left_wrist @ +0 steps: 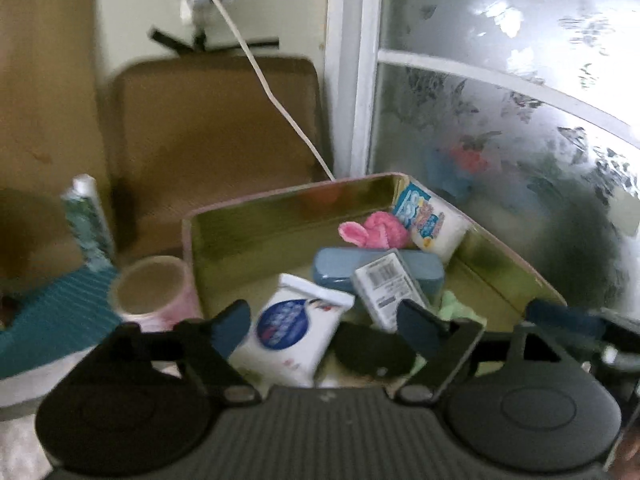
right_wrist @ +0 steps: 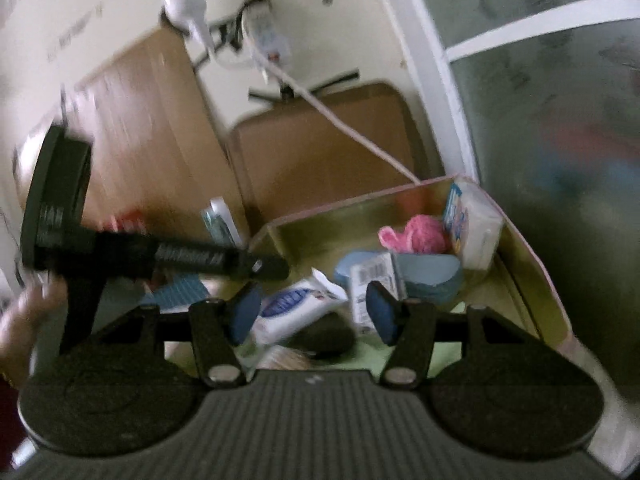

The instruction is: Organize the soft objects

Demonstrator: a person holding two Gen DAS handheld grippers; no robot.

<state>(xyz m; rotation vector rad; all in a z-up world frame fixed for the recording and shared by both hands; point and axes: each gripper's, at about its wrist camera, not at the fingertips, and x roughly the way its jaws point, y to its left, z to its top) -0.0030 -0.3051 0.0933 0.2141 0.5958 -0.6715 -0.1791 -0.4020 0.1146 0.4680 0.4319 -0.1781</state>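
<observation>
Gold tray (left_wrist: pixel 516 264) stuffed with soft bits, blurry all round

Left gripper (left_wrist: pixel 326 320) gaping wide, empty; right gripper (right_wrist: pixel 314 312) half open, nothing pinched. Pink plush (left_wrist: pixel 370 230) at 1 o'clock, half buried; dark lump (left_wrist: pixel 374 350) unreadable.

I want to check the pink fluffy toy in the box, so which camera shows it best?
The left wrist view: the pink fluffy toy is sharper there, ears visible, lying near the box's back corner beside a white tissue pack. The right wrist view shows the same toy, but motion blur smears it into a pink lump.
</observation>
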